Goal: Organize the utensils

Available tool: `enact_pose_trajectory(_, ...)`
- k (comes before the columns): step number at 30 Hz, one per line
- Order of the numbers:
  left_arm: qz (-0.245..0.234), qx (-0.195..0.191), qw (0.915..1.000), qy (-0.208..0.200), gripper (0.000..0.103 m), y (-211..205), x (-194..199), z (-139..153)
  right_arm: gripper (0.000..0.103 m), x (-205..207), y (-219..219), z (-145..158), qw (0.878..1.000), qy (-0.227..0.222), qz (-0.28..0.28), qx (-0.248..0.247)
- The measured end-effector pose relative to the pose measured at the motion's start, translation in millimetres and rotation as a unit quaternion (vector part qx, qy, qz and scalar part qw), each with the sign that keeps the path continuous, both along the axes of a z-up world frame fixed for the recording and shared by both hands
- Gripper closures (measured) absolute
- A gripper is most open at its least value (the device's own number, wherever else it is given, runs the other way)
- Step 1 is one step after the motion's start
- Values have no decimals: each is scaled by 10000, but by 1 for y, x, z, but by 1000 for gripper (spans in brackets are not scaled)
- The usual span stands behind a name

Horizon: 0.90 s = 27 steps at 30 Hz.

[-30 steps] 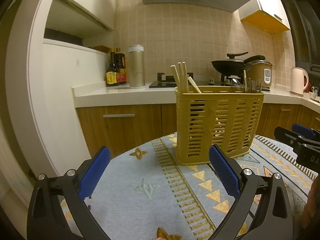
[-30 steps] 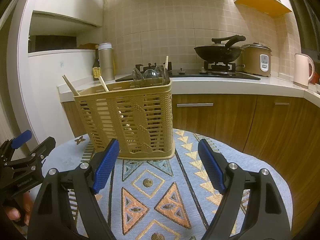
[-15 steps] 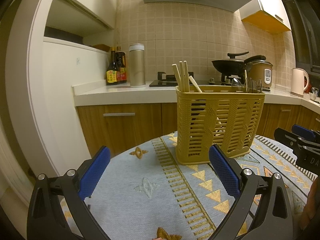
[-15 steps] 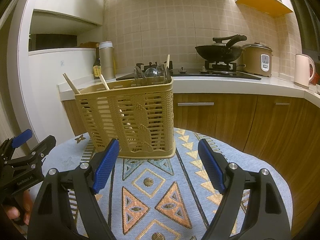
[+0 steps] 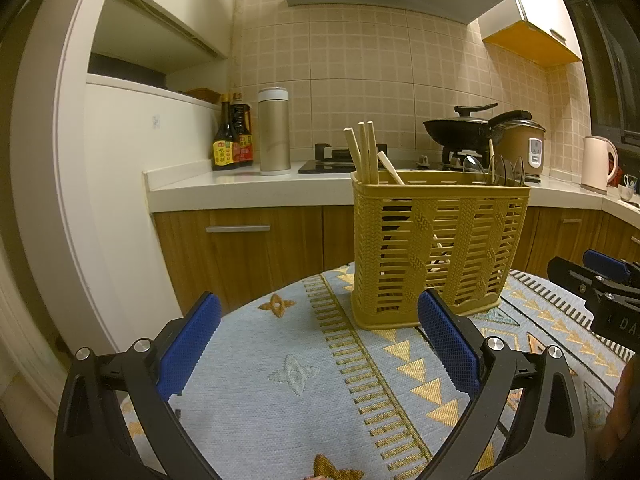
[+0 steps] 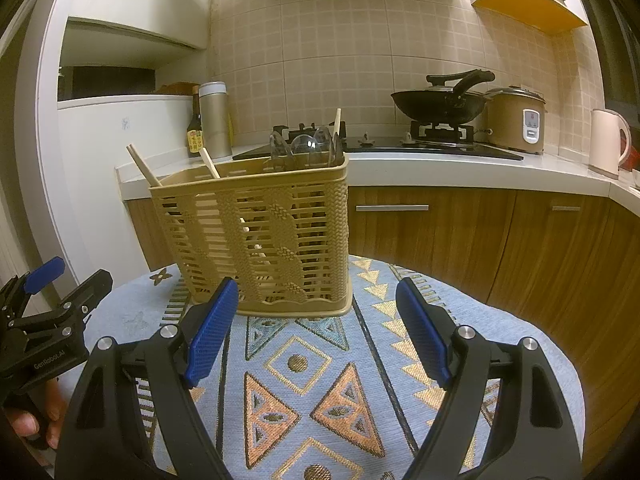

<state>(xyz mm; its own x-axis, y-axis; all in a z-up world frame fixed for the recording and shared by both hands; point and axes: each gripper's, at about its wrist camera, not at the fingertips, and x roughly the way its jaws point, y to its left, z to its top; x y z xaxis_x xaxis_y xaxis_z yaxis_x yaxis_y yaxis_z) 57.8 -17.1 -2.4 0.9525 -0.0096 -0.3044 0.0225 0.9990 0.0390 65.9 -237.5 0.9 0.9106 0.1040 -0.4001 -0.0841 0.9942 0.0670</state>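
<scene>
Barely anything has changed over the past second: the yellow slatted caddy (image 5: 438,252) stands upright on the patterned cloth of the bench (image 5: 280,384) exactly where it stood before, and we see no utensil lying loose on the cloth in either view. Wooden chopsticks (image 5: 366,152) lean out of its left end in the left view, while clear spoons (image 6: 306,148) stand bunched at the other end, so the sorting looks done or close to it, in our judgement. Both tools have held still. Our left gripper (image 5: 318,332) hovers low over the cloth just short of the caddy, its blue fingers (image 5: 188,344) spread wide with nothing between them. Our right gripper (image 6: 314,334) hangs likewise on the caddy's other side, fingers (image 6: 420,336) wide apart and empty, the caddy's base just beyond them. Behind, the kitchen worktop carries sauce bottles (image 5: 232,140), a steel flask (image 5: 274,132), a wok (image 6: 438,100), a rice cooker (image 6: 516,120) and a pale kettle (image 6: 608,144). With both sets of fingers idle and empty, we read this as a pause at the end of the task, or before a final check.
</scene>
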Motion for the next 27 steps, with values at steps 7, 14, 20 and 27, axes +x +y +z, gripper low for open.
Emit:
enact_pose_trajectory(7,-2,1,10000,3,8,0,1,0,26,0,-1,0,10000,-2,3,-7)
enact_pose_trajectory(14,-1,3,10000,3,8,0,1,0,24,-1,-1,1,10000,-6,7,7)
enact_pose_trajectory(20,-4,-5,10000,5,8,0,1,1,24,-2,-1,2,10000,-7,12,13)
enact_pose_trajectory(27,1,4,10000,5,8,1,1,1,23,-1,-1,1,10000,-6,13,8)
